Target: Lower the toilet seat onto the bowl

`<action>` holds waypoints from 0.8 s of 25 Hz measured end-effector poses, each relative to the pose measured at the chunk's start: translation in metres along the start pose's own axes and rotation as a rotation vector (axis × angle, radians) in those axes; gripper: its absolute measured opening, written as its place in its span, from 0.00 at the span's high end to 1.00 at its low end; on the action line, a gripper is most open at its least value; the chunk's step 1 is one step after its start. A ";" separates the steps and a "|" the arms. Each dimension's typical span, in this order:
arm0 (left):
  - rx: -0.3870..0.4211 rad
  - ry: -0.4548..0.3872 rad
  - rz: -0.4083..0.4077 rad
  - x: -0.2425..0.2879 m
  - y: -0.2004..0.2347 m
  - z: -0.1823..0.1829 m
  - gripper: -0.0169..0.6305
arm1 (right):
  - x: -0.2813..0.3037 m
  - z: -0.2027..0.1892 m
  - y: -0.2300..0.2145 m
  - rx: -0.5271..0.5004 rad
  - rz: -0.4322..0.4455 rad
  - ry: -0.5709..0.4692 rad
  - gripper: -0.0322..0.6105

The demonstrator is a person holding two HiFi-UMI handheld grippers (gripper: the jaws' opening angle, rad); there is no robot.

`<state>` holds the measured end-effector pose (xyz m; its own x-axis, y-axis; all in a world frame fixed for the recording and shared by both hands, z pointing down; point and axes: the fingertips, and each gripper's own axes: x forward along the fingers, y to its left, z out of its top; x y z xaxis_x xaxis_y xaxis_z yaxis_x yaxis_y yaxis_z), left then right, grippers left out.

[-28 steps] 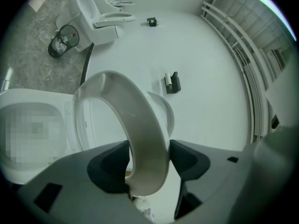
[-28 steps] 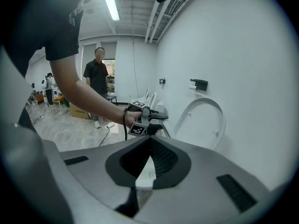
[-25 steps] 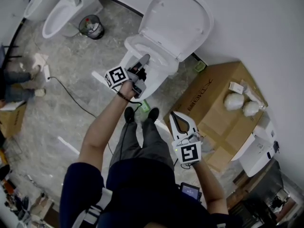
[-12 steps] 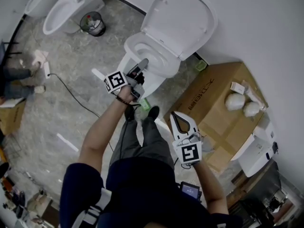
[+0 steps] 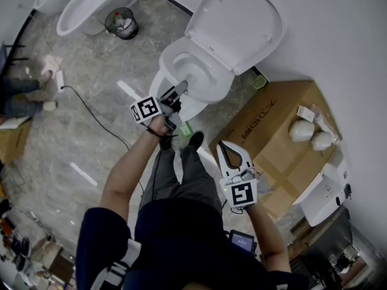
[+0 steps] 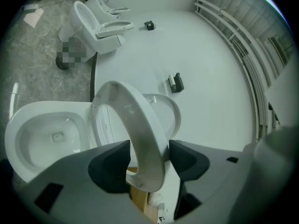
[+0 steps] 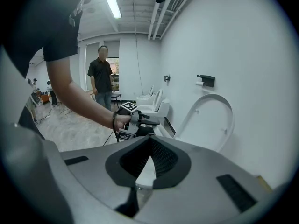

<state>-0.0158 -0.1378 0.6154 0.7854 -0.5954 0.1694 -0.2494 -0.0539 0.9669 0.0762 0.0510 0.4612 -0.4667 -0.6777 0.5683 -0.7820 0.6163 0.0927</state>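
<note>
The seat stands upright behind the bowl, framed in the gap of the left gripper, whose wide jaws are closing with neither pad pressing on it yet. Closing short of the rim, they might pinch only its smooth edge, and the seat could slip and slam down. The right gripper, closed and empty, hangs too far away to help.

Head view looks steeply down from above; left gripper view faces the toilet closely, right gripper view from farther back.
</note>
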 end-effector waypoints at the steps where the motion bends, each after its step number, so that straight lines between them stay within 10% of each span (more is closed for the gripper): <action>1: 0.005 0.001 0.005 -0.003 0.002 0.000 0.55 | 0.001 0.000 0.001 0.000 0.001 0.001 0.92; 20: -0.005 -0.012 0.116 -0.054 0.052 -0.020 0.56 | 0.016 -0.010 0.026 -0.005 0.053 0.022 0.92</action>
<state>-0.0598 -0.0924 0.6608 0.7446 -0.6070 0.2778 -0.3353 0.0198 0.9419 0.0530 0.0606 0.4810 -0.4985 -0.6352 0.5900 -0.7544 0.6532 0.0658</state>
